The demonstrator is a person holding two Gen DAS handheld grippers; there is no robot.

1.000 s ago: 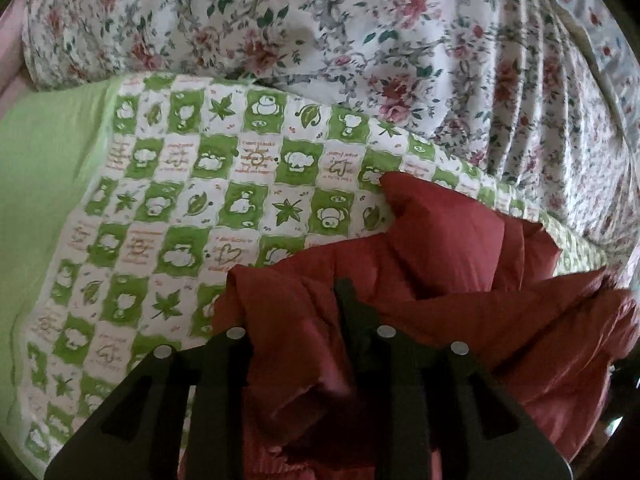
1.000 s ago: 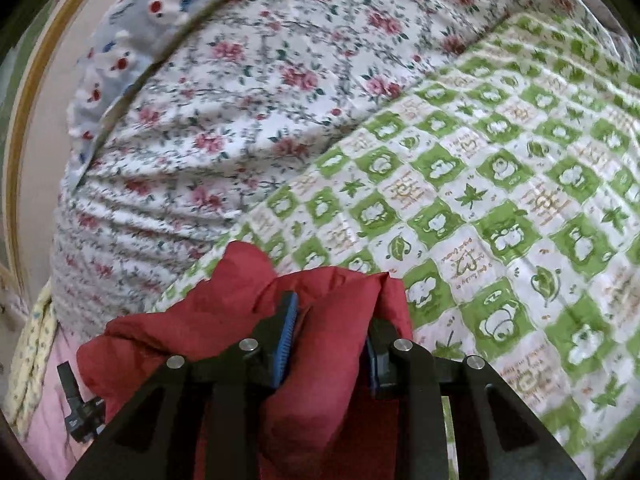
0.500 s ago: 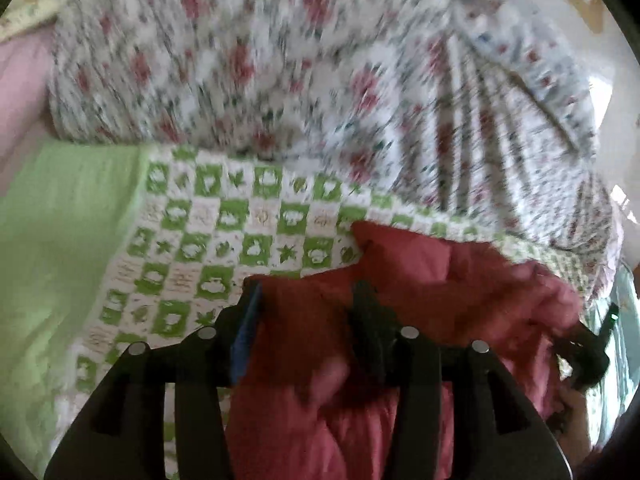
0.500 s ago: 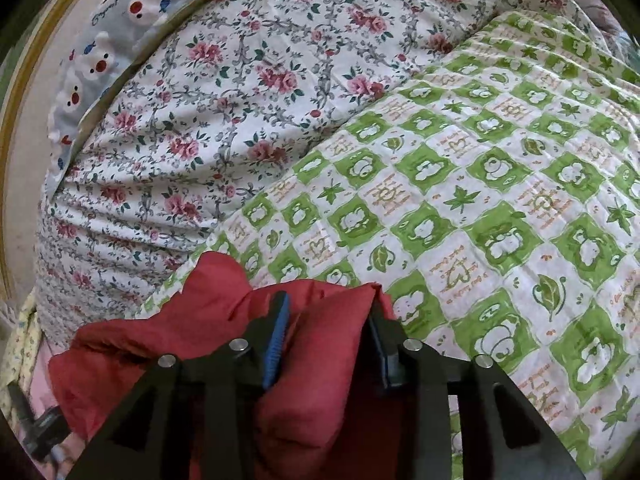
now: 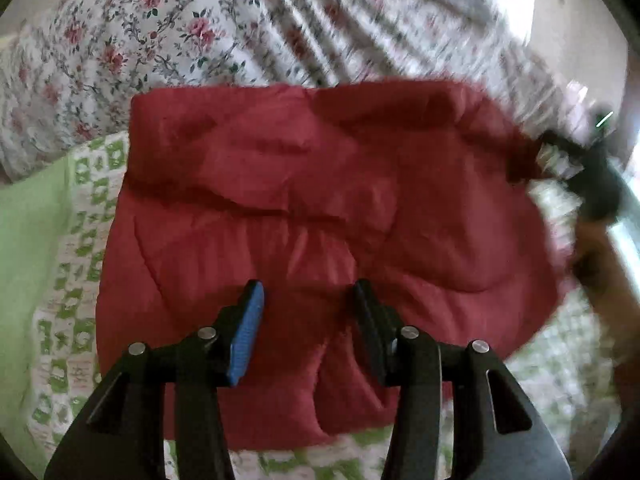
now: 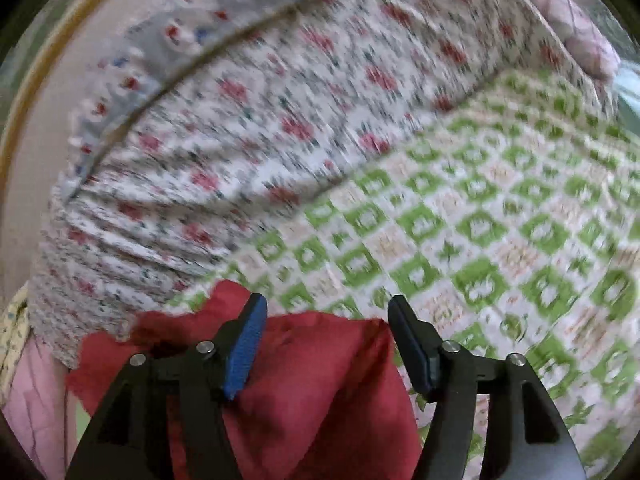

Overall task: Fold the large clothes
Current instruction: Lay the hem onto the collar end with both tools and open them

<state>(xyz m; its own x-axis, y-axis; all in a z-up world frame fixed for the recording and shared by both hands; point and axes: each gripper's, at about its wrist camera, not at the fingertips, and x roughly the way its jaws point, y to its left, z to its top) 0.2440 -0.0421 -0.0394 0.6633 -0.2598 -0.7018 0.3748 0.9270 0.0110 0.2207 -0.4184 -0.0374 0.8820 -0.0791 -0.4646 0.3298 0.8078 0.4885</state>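
1. The red coat (image 5: 320, 208) lies on the bed, on the green checked blanket (image 6: 500, 240). It looks folded into a thick, puffy block. Its far edge sits just beside the flowered quilt (image 5: 120, 52).
2. The left gripper (image 5: 308, 332) hangs over the near part of the coat. Its fingers are partly open. They have just been opening. The coat is under them, but the pads do not press on it, so nothing is held. I think it let go so the fold can rest flat.
3. The right gripper (image 6: 324, 340) is at one corner of the coat. Its fingers have just opened wider. Red cloth sits between them, but they do not pinch it.
4. In the left wrist view, the right gripper shows as a dark blur at the coat's right edge.
5. There is lots of open blanket past the coat. The quilt piles up high behind it, so there is little room that way.
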